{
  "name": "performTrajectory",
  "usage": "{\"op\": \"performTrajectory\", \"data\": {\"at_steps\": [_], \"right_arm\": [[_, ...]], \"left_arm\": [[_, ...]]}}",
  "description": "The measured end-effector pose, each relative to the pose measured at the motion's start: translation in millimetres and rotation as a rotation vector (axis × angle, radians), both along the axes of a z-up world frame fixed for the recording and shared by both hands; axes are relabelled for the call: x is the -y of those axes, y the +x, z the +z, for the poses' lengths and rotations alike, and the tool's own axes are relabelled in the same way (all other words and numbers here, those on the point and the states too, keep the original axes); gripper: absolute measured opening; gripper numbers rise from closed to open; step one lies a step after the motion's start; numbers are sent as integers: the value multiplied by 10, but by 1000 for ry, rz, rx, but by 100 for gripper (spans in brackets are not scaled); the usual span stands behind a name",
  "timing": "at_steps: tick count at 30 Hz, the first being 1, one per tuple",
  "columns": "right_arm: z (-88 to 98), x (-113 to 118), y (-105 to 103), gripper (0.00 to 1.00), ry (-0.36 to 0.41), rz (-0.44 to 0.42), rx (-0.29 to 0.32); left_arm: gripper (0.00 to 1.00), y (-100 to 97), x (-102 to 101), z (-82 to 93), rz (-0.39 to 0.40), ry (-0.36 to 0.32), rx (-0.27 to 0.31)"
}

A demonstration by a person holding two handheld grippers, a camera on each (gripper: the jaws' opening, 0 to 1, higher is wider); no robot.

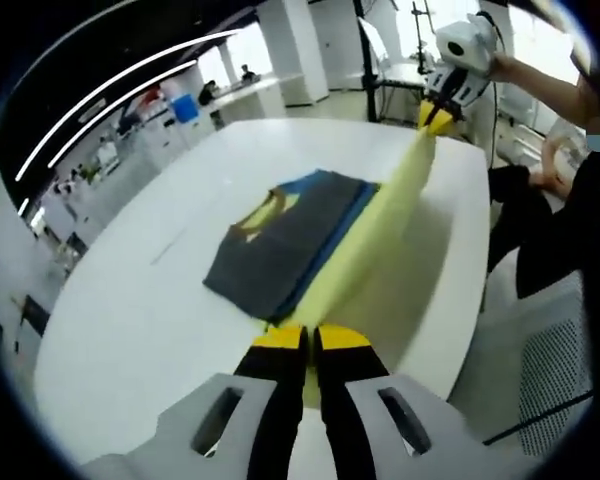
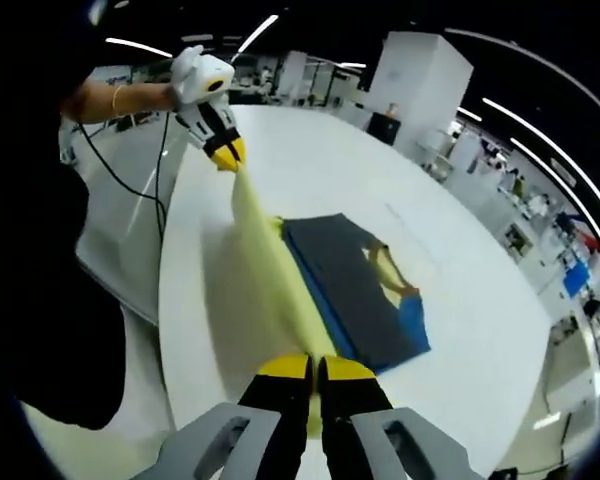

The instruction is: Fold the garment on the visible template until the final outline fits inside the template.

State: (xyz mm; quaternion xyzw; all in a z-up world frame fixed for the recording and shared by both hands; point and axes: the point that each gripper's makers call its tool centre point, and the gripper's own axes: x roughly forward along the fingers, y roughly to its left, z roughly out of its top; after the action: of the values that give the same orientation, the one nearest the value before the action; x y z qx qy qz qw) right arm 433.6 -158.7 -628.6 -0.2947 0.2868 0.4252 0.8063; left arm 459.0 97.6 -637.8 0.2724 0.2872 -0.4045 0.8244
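Note:
A garment lies on the white table, folded into a dark grey panel with a yellow neck trim. Blue shows along its edges; I cannot tell whether that is the template or the garment. A yellow strip of cloth is lifted off the right side and pulled taut between both grippers. My left gripper is shut on its near end, and my right gripper is shut on its far end. The right gripper view shows the same yellow strip, grey panel, right gripper and left gripper.
A person in dark clothes stands at the table's edge, holding the grippers. A white mesh chair is beside the table. Stands and desks are further back. A cable hangs from the left gripper.

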Motion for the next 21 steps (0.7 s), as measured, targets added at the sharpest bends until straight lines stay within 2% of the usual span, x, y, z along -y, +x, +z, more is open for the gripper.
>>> {"op": "performTrajectory", "data": {"at_steps": [4, 6, 7, 8, 10, 12, 18, 21], "right_arm": [[79, -10, 125, 0, 0, -6, 43], [112, 16, 221, 0, -29, -13, 86], [119, 12, 261, 0, -26, -17, 94], [124, 8, 287, 0, -24, -19, 101], [128, 12, 356, 0, -24, -25, 109], [130, 24, 428, 0, -39, -32, 125], [168, 87, 634, 0, -72, -57, 166], [189, 137, 734, 0, -115, -55, 191]], "left_arm": [[1, 144, -7, 80, -3, 28, 72], [1, 201, 13, 124, -9, 28, 99], [1, 219, 14, 133, -6, 27, 104], [1, 296, -3, 150, 34, 23, 115], [1, 354, 13, 127, 31, 47, 118], [1, 443, 18, 152, 35, 69, 154], [1, 681, 61, 266, 83, 47, 195], [1, 774, 88, 339, 111, 1, 213]]}}
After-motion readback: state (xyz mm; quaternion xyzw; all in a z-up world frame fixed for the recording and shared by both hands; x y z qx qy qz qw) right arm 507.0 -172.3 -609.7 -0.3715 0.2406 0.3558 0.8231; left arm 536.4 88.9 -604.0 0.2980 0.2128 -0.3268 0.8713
